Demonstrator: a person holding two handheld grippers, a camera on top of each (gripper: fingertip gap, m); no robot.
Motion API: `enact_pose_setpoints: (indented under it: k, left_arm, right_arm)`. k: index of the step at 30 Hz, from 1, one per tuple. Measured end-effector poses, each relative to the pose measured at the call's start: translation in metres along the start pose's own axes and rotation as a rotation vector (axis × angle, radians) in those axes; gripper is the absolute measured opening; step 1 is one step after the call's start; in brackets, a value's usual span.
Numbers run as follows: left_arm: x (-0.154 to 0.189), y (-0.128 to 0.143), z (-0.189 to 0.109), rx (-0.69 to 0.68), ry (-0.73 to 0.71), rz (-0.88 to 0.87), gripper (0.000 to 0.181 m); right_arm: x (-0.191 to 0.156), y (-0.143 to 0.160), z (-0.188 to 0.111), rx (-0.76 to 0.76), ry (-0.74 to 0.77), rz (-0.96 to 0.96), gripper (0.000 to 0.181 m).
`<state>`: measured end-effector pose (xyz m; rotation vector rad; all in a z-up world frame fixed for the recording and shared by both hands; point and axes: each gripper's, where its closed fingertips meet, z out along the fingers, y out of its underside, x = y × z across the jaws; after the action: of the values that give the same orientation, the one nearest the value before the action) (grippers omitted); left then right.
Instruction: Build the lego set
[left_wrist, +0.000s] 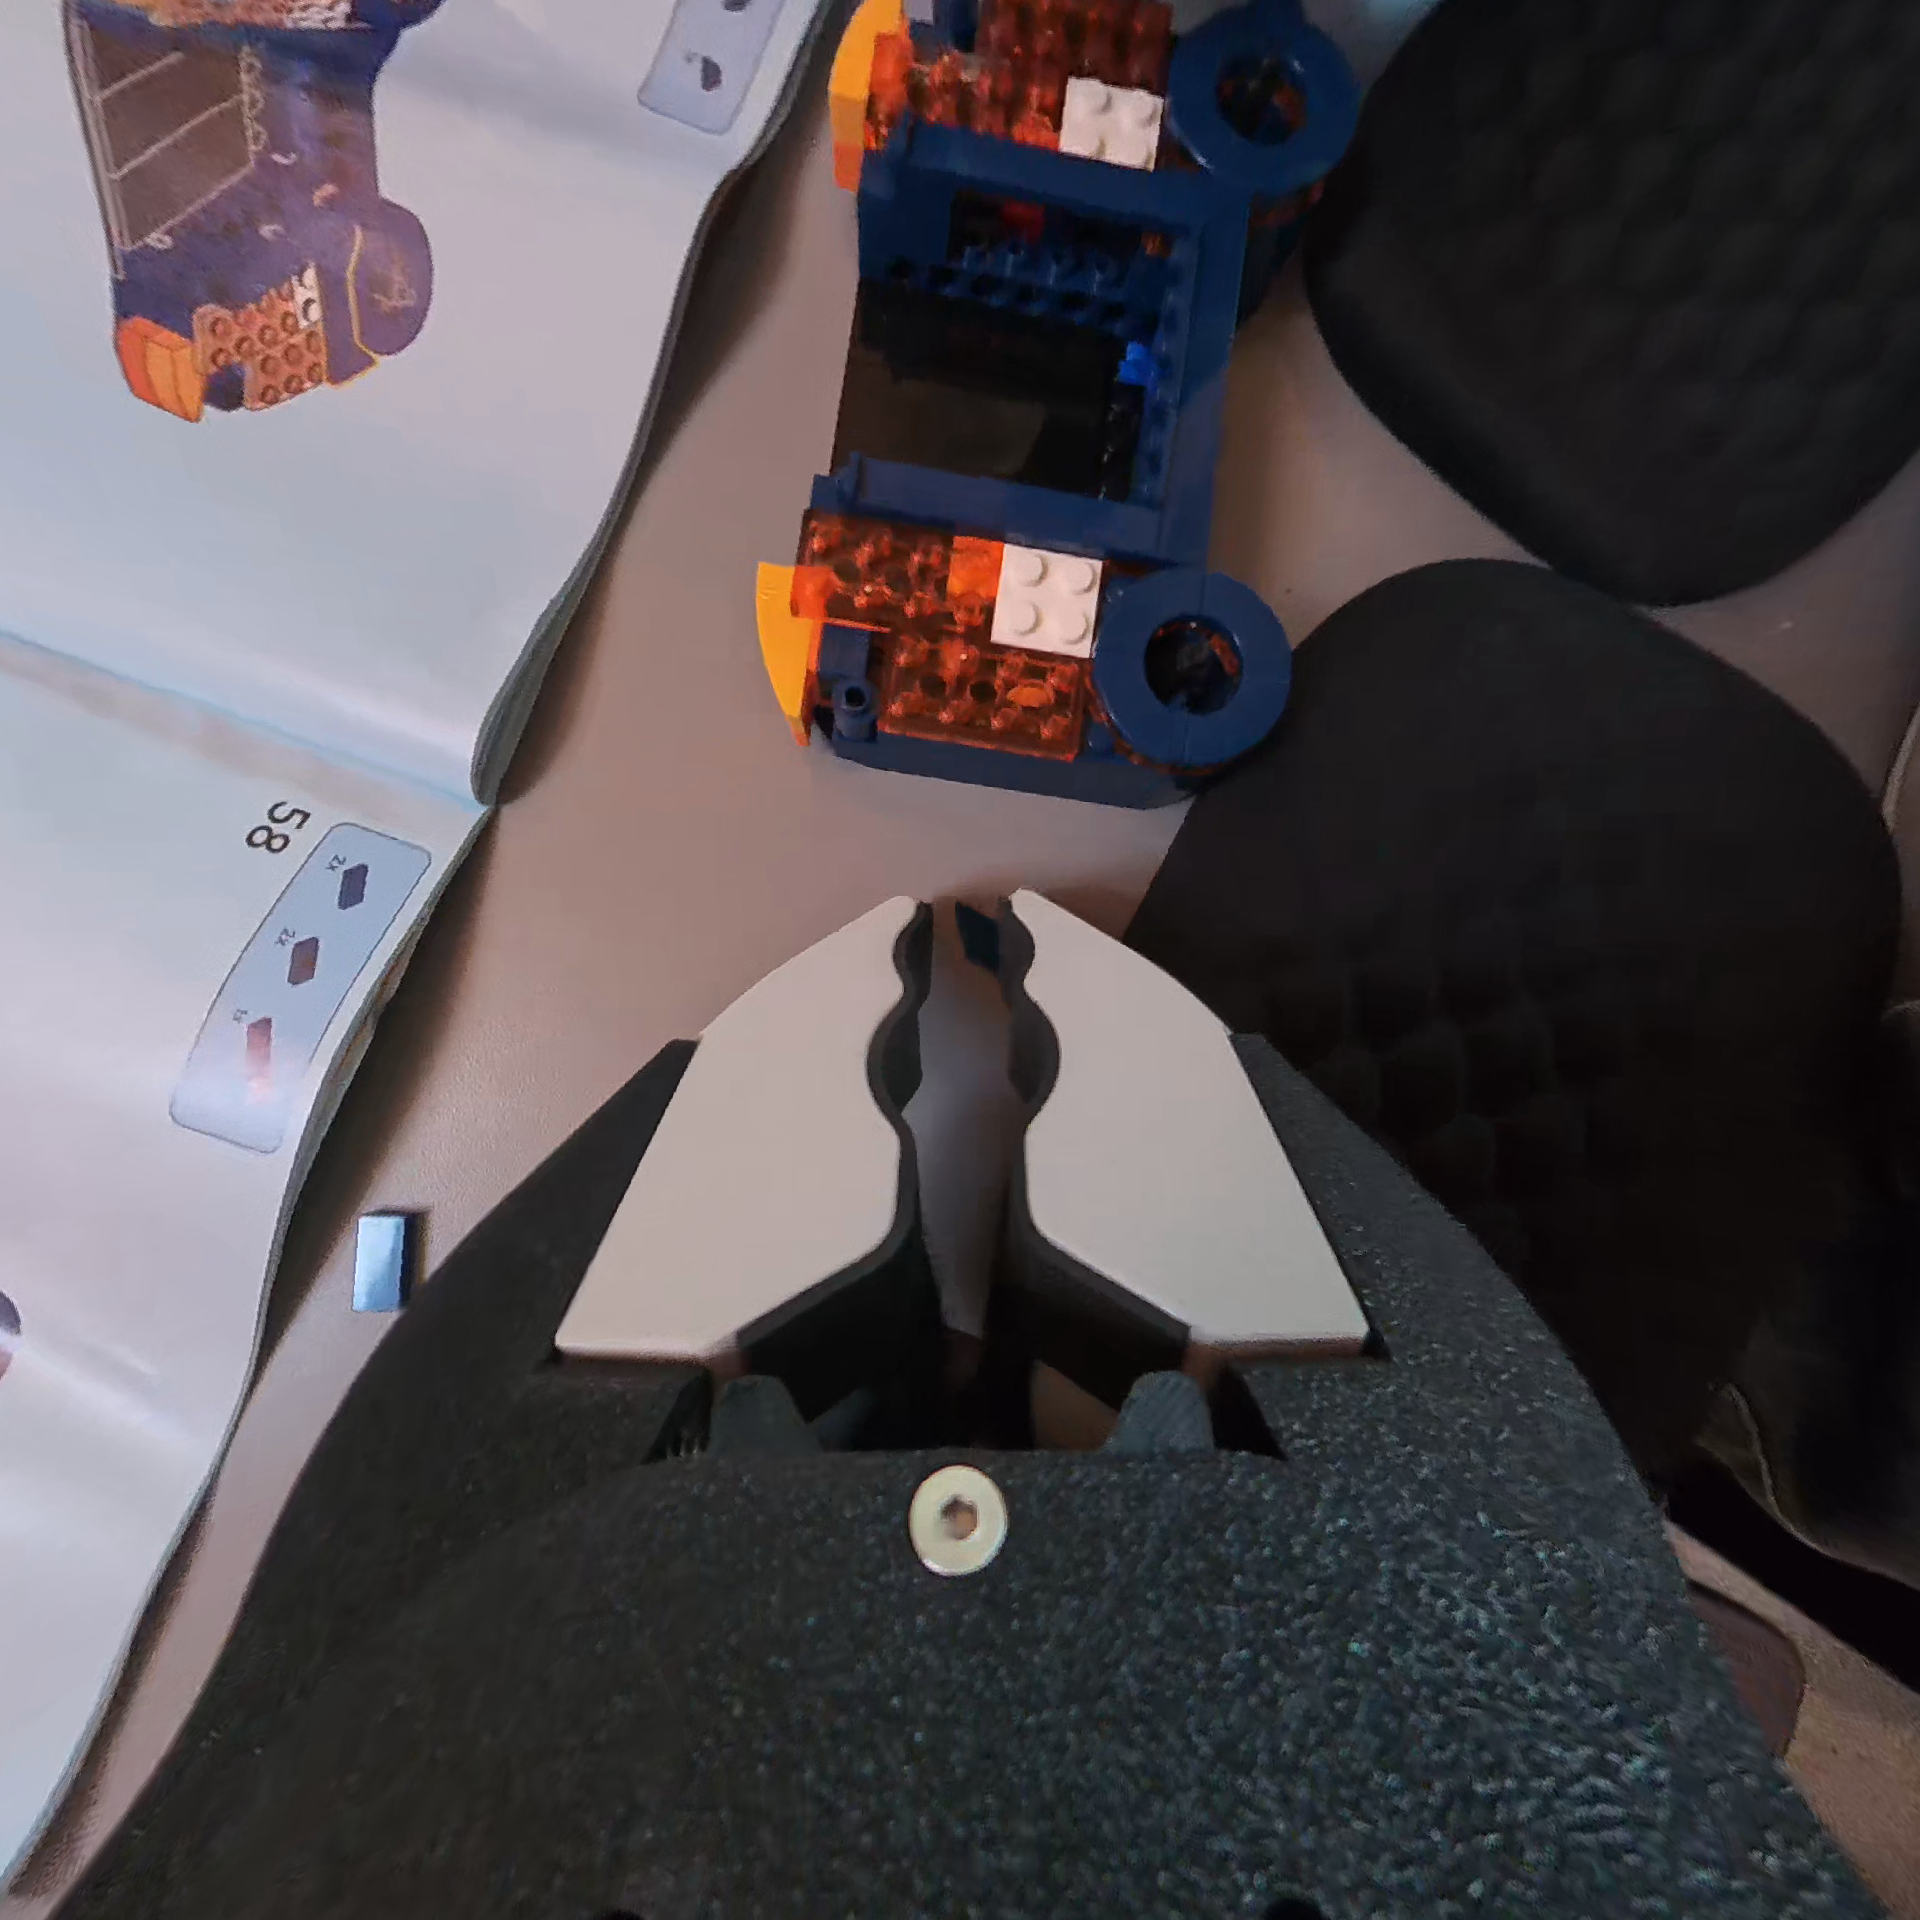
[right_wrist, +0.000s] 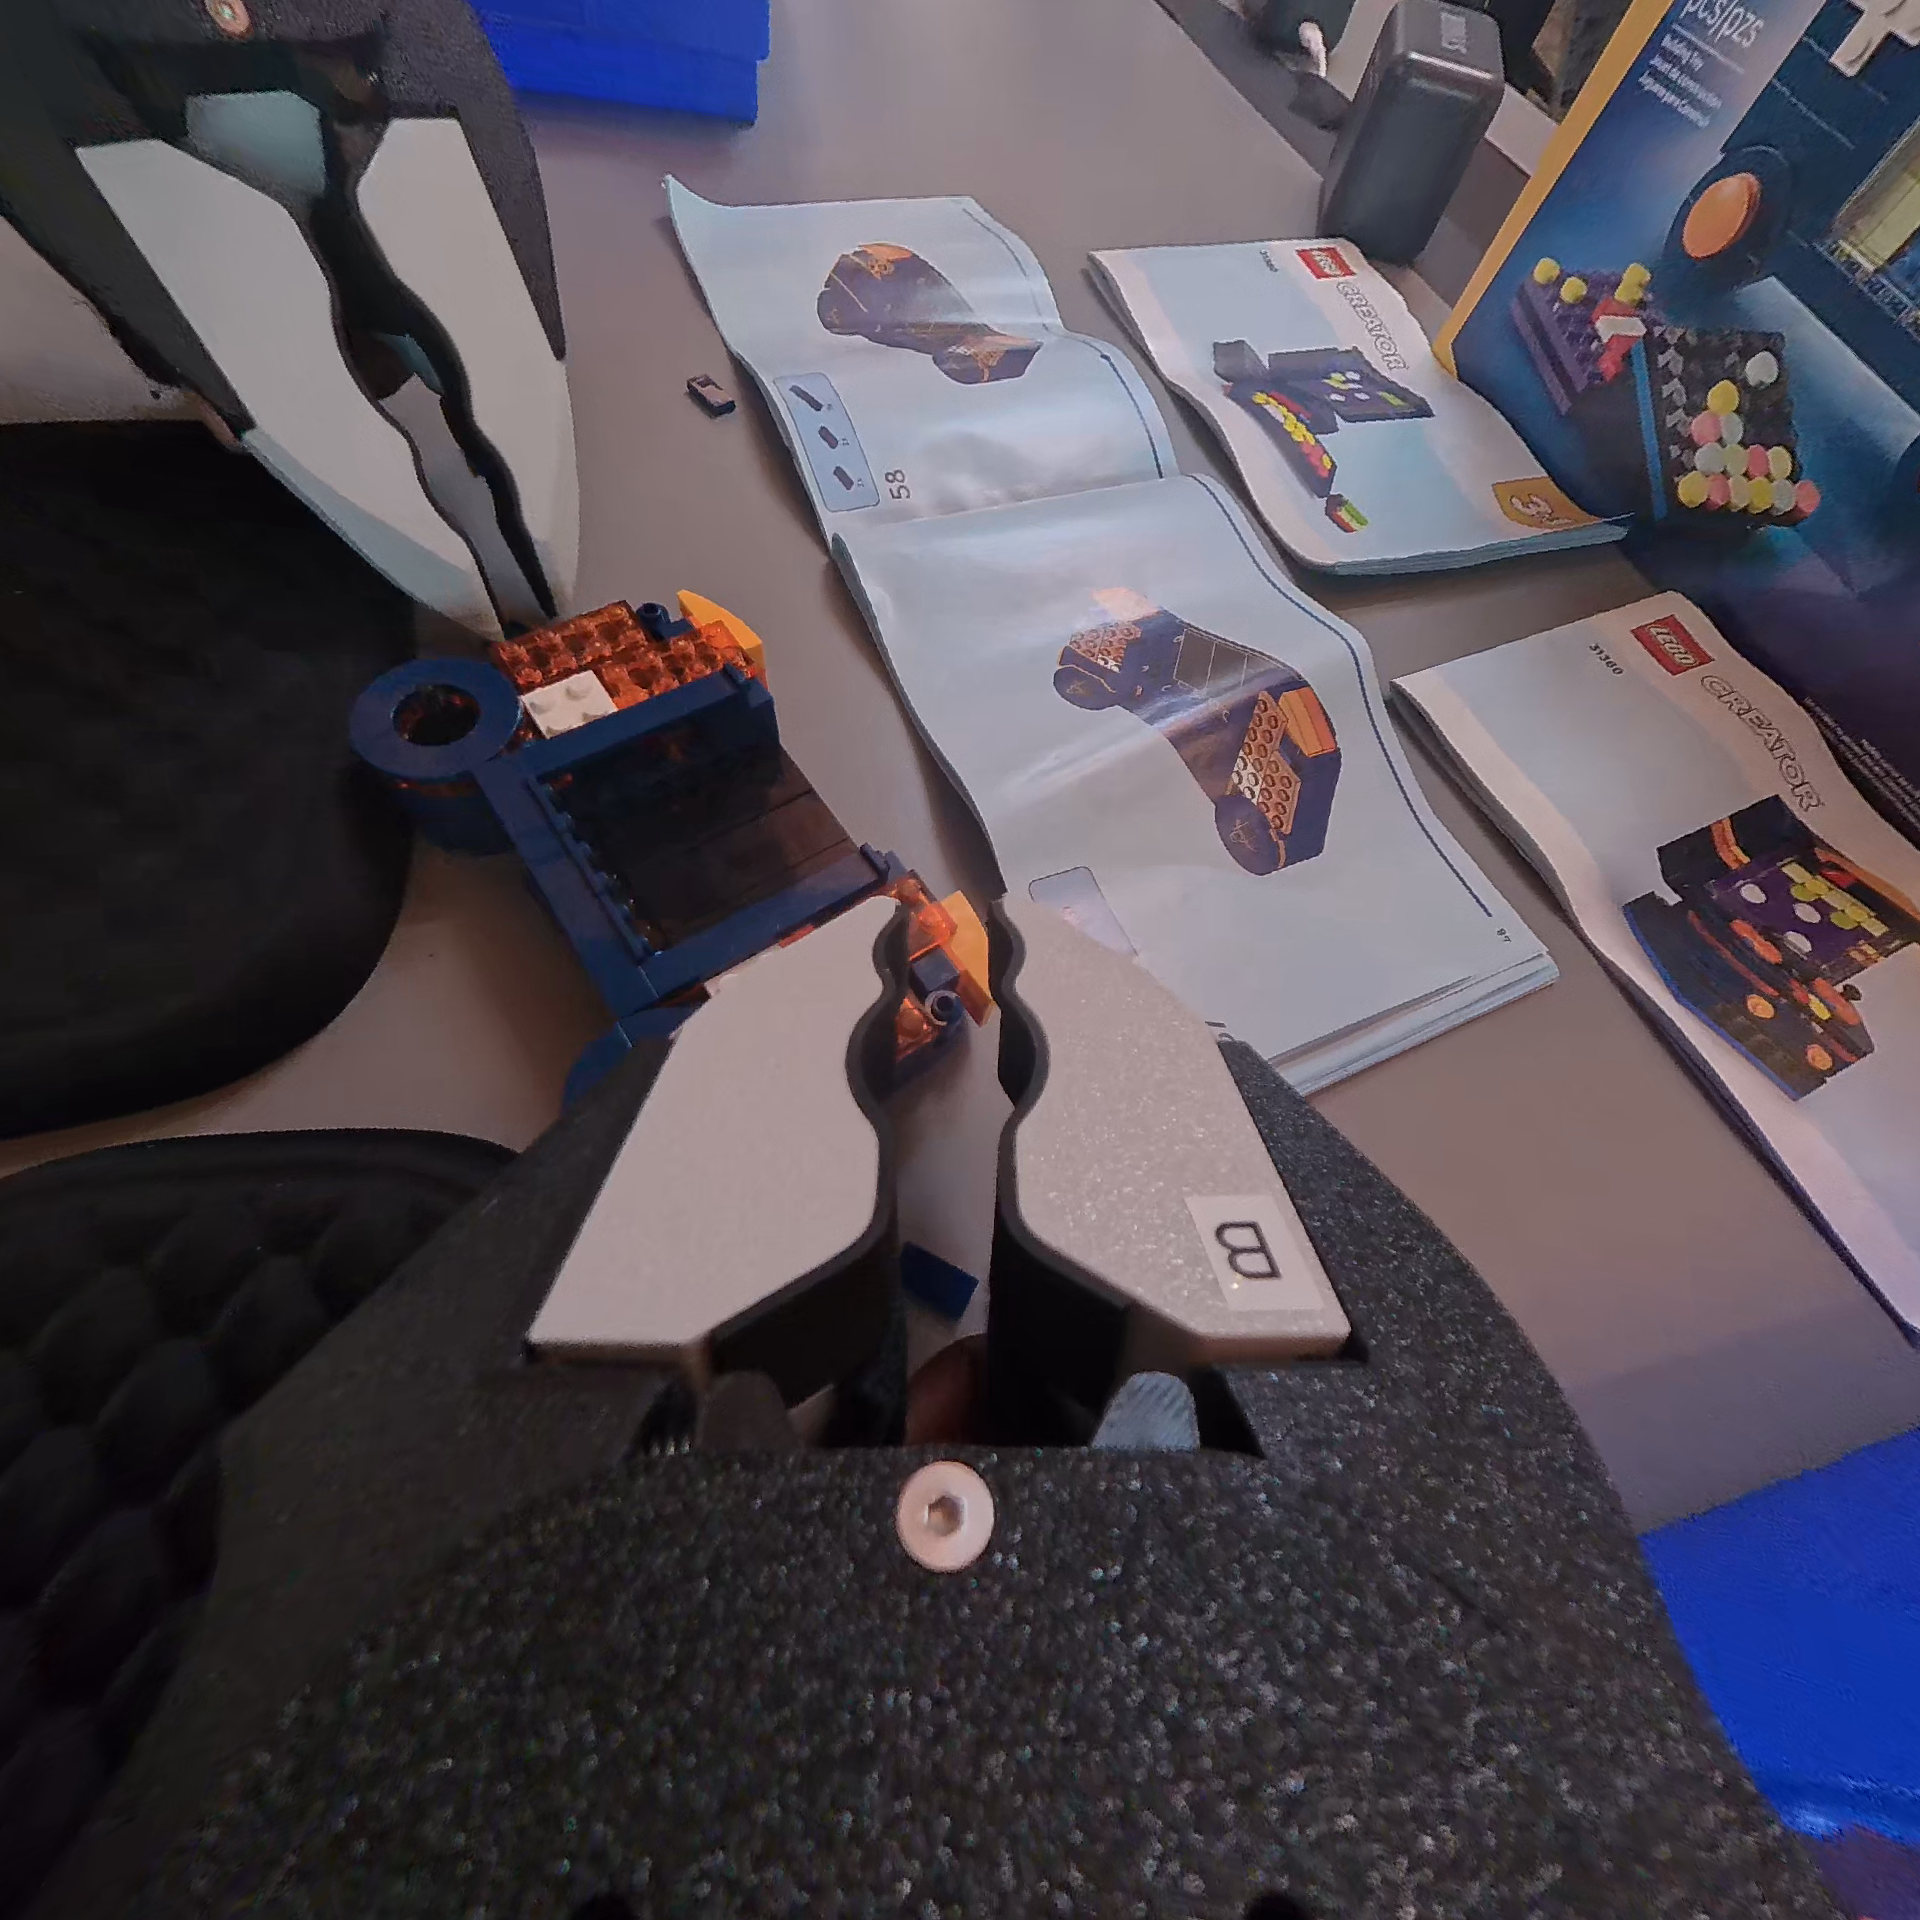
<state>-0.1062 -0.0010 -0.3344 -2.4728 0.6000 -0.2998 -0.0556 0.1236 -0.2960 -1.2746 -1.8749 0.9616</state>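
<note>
My right gripper (right_wrist: 940, 935) hangs over the near end of the model (right_wrist: 665, 790), jaws slightly parted, nothing between them. The left gripper (right_wrist: 520, 613) has its tips down at the model's far orange end, nearly closed. An open booklet (right_wrist: 1091, 665) lies right of the model on the table (right_wrist: 1455, 1299). A small dark piece (right_wrist: 711, 393) lies beside the booklet.
</note>
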Motion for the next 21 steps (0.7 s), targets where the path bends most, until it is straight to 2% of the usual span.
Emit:
enact_pose_setpoints:
  k: [3,5,8,10,13,16,21]
  left_arm:
    - [0.004,0.002,0.003,-0.05,0.057,0.086,0.008]
    - [0.016,0.004,0.003,-0.085,0.139,0.255,0.005]
    - [0.012,0.004,0.0,-0.117,0.127,0.505,0.008]
    - [0.002,0.002,-0.004,-0.155,0.084,0.493,0.016]
    - [0.003,0.006,-0.01,-0.157,0.108,0.418,0.02]
    - [-0.002,0.017,-0.012,-0.191,0.064,0.431,0.02]
    - [0.003,0.009,-0.006,-0.157,0.11,0.271,0.024]
  right_arm:
    - [0.001,0.0,-0.001,0.001,0.004,-0.003,0.013]
    - [0.001,-0.001,-0.001,0.003,0.006,-0.004,0.013]
    - [0.001,-0.001,-0.002,0.004,0.008,-0.007,0.013]
    - [0.001,-0.002,-0.003,0.005,0.014,-0.01,0.013]
    - [0.002,-0.002,-0.004,0.009,0.016,-0.009,0.013]
    - [0.002,-0.001,-0.003,0.004,0.01,-0.007,0.013]
    - [0.001,0.0,-0.003,0.001,0.01,-0.012,0.013]
